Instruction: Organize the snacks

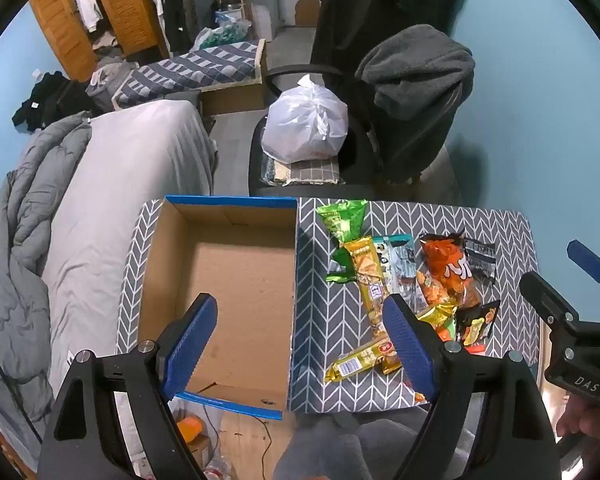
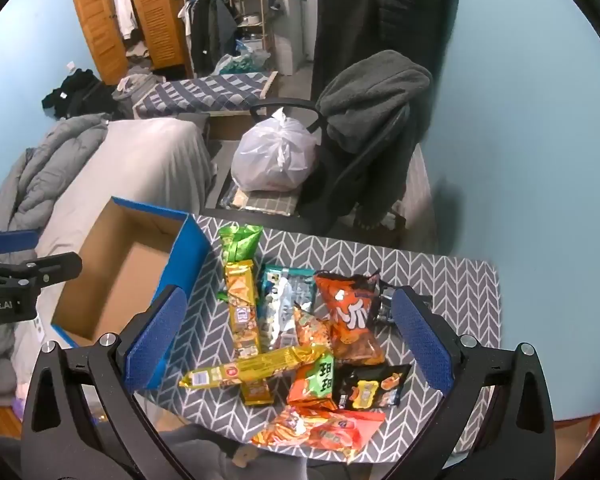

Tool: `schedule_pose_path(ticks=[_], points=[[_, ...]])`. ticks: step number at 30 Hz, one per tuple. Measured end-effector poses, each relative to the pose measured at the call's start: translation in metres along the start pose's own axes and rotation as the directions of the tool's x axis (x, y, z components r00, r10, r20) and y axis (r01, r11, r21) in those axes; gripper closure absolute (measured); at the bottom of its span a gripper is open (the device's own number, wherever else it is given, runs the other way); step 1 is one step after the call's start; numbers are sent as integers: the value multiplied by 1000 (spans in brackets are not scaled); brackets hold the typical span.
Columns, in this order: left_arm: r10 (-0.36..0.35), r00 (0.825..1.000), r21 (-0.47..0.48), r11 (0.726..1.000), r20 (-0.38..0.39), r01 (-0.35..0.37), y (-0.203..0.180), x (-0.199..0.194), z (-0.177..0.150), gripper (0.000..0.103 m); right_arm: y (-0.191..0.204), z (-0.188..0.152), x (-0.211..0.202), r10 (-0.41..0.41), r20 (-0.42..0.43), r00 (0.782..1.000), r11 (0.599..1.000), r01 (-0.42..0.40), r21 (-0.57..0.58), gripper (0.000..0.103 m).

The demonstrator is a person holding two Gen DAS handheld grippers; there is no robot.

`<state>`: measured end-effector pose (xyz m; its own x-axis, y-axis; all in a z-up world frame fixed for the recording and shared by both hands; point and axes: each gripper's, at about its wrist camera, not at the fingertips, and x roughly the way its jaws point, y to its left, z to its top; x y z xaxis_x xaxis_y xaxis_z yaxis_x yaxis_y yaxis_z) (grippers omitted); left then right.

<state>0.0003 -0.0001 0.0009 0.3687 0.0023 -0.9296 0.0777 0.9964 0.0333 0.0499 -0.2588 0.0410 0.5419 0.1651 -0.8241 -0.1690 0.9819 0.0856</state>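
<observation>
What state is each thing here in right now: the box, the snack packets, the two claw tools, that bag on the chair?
cardboard box: open, empty.
snack packets: sealed, heaped on the table mat beside the box.
left gripper: open, holding nothing.
right gripper: open, above the heap.
white plastic bag: tied shut, on the chair.

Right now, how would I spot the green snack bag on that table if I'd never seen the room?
Find the open cardboard box with the blue rim on the chevron-patterned table. Just beside the box lies a heap of snack packets; the green snack bag sits at the heap's far end, nearest the office chair. It is the only all-green packet; its neighbours are yellow, orange or black.
</observation>
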Motion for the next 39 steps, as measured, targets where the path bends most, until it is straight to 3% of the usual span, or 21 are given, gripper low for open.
schedule_pose_path(ticks=[39], points=[[-9,1000,-6,1000,22,9,-2,3,4,17,-3,1,5,5,-4,1000,1000,-5,-12,2]])
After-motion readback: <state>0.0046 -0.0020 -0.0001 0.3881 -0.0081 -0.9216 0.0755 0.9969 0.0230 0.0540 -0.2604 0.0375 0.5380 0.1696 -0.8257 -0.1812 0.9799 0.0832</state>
